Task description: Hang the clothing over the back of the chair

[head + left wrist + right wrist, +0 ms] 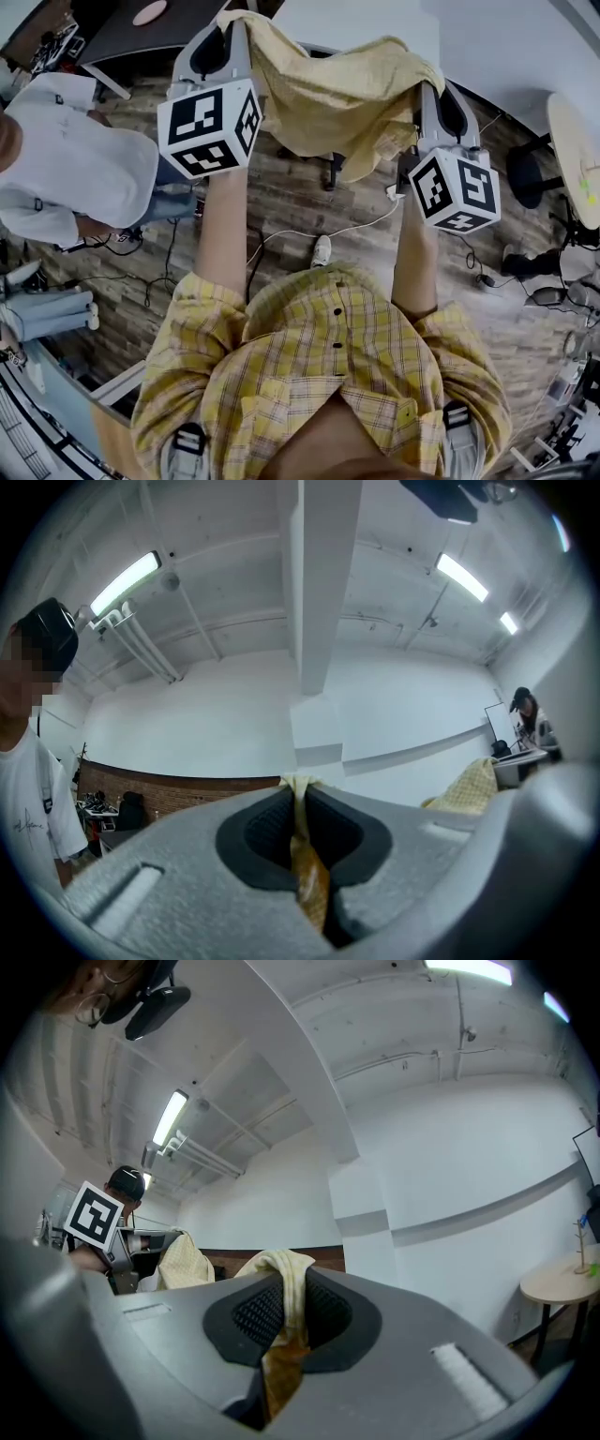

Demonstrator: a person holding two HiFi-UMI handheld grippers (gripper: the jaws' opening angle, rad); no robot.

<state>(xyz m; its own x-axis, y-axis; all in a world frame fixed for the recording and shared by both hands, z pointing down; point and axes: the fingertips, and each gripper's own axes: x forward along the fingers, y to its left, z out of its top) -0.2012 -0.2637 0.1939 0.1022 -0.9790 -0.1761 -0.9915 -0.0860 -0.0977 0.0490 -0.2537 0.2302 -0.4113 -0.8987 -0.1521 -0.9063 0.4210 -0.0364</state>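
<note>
Two grippers are clamped on one yellow garment (328,94), which is held spread and raised in front of the person, well above the wooden floor (281,202). The left gripper (232,28) is closed on a thin fold at one upper corner, and the right gripper (429,94) is closed on a thicker bunch at the other; the cloth is seen sagging between them. A dark wheeled base (330,173), possibly the chair's, is glimpsed below the hanging hem, though the chair's back cannot be made out. Draping is judged not yet begun. A slip is thought likeliest on the left, where little fabric is pinched: a tug against the chair could pull it free and let the garment swing down on one side. If the hem is caught short of the backrest, the cloth could be dropped to the floor rather than hung
</note>
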